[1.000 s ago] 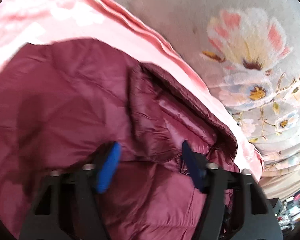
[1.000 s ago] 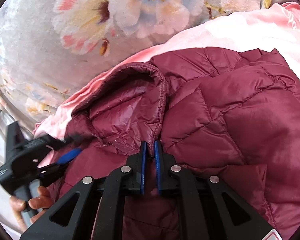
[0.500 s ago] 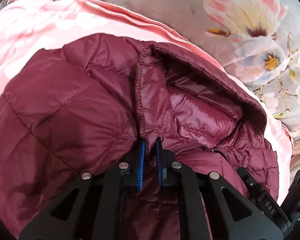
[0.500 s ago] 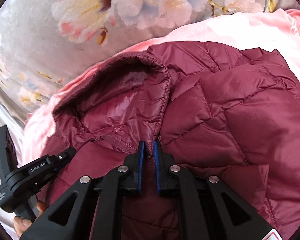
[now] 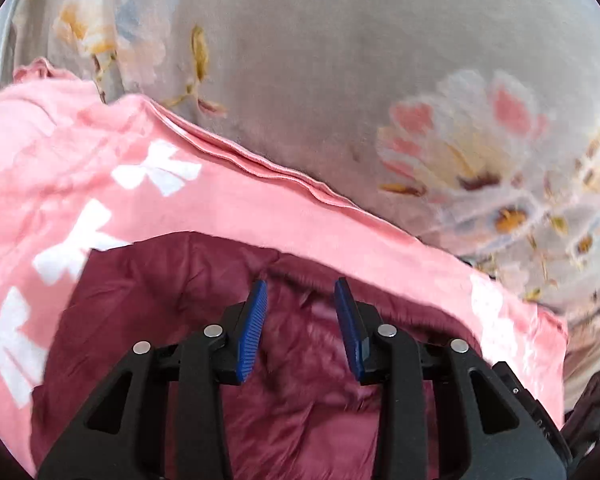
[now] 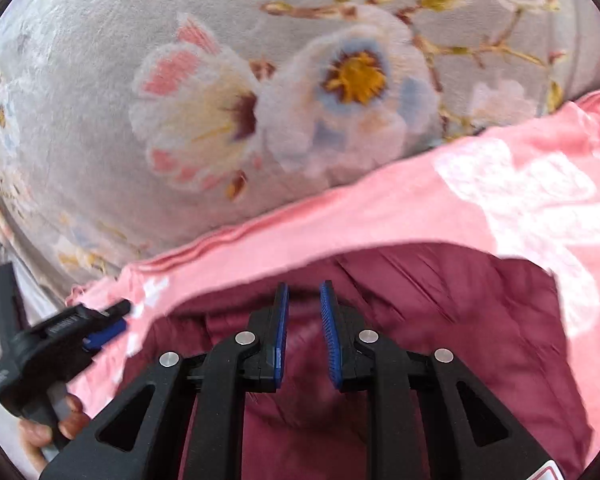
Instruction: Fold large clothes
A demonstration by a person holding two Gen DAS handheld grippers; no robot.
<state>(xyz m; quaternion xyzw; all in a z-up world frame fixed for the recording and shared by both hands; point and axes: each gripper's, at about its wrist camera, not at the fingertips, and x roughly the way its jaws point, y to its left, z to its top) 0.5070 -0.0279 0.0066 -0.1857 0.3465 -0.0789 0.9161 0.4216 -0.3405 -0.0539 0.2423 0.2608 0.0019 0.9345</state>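
Left gripper (image 5: 300, 326) and right gripper (image 6: 303, 332) both parted, holding nothing, above maroon puffer jacket (image 5: 148, 340) lying on pink sheet (image 5: 220, 204). Fold step likely finished; next needs new grasp.

both pictures are bright, with soft, even light and no hard glare. the round lens bends everything and leaves dark corners at the edges. the flowered blanket (image 5: 380, 80) past the jaws looks smeared in the left view and sharper in the right view. the red jacket (image 6: 440, 320) between and under the jaws is fuzzy and sits in shade. the white marks on the pink sheet (image 6: 520, 200) are washed out by light.
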